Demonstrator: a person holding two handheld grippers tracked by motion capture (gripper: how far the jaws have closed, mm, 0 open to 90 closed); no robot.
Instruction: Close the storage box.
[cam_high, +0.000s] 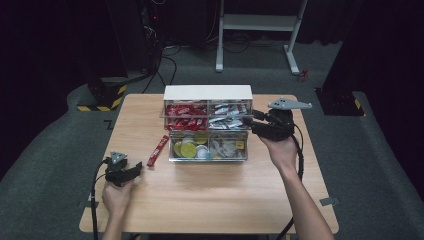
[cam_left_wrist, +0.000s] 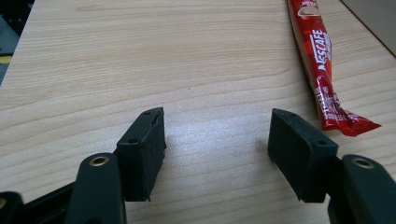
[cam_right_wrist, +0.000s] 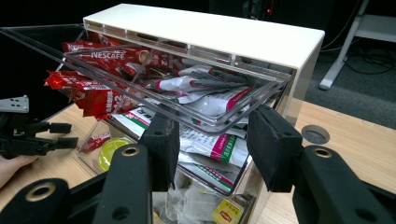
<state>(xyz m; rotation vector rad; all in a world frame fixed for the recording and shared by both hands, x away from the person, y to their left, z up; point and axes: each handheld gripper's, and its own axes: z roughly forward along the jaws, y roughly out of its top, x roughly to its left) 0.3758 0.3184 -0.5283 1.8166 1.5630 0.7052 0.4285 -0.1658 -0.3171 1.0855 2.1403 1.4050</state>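
Two grippers, both with jaws apart. My right gripper (cam_high: 251, 121) meets the organizer's (cam_high: 207, 92) open upper-right drawer (cam_right_wrist: 187, 100), far side of desk (cam_high: 210, 195). My left gripper (cam_high: 135, 169) rests near the loose coffee stick (cam_high: 158, 150). Step: closing drawers; next, push squarely.
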